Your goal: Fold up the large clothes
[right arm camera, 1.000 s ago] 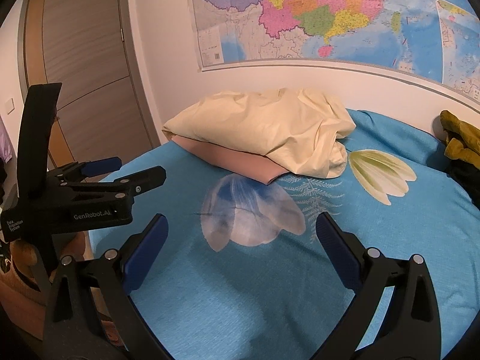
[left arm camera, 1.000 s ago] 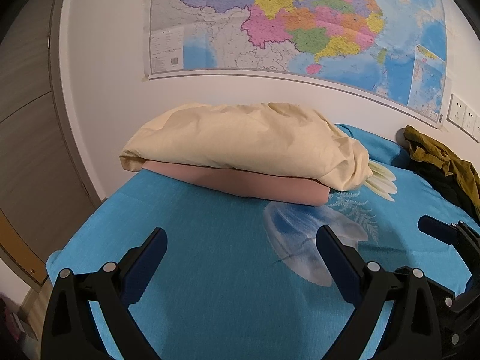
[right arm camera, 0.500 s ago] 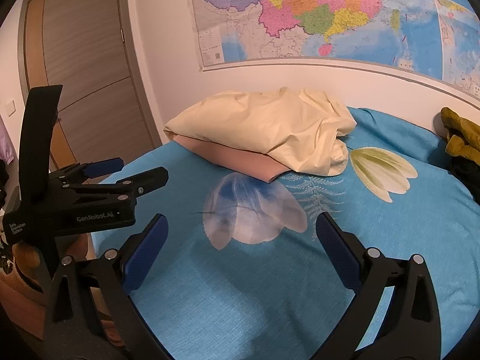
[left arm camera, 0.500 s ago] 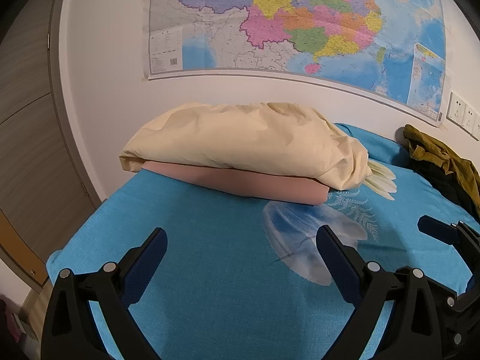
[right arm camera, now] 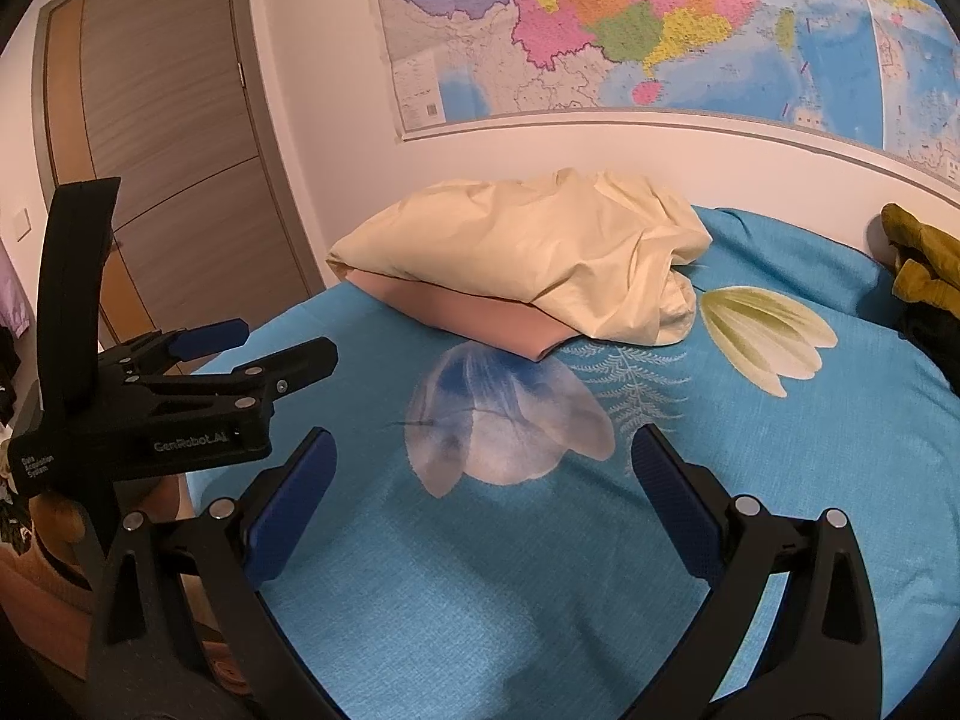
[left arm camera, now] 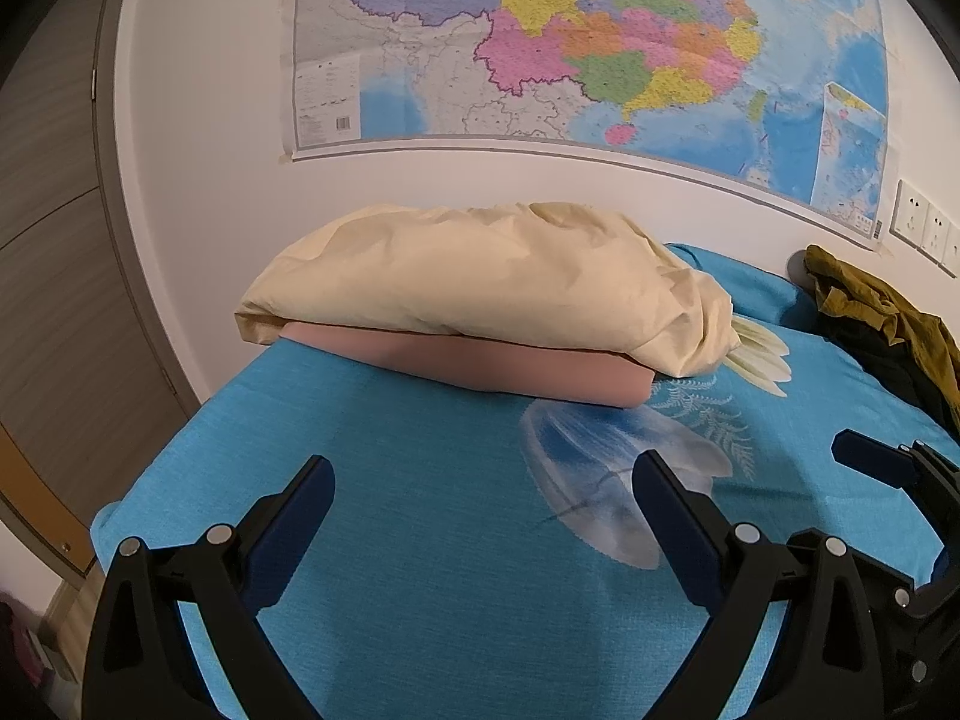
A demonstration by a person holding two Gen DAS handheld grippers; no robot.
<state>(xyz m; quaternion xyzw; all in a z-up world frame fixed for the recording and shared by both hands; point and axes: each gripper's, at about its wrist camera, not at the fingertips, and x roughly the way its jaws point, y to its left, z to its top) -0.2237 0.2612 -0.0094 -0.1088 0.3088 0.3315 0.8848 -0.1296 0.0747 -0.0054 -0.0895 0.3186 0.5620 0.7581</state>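
Observation:
A crumpled olive-green garment lies at the far right of the bed by the wall, with dark cloth under it; it also shows in the right wrist view. My left gripper is open and empty, low over the blue bedsheet. It also shows at the left of the right wrist view. My right gripper is open and empty over the sheet's flower print. One of its fingertips shows at the right of the left wrist view.
A cream pillow lies on a pink pillow at the head of the bed. A wall map hangs above. A wooden door stands to the left. Wall sockets are at the right.
The right wrist view has shifted slightly; the left gripper sits a little higher in it. Both grippers stay open and nothing on the bed has moved.

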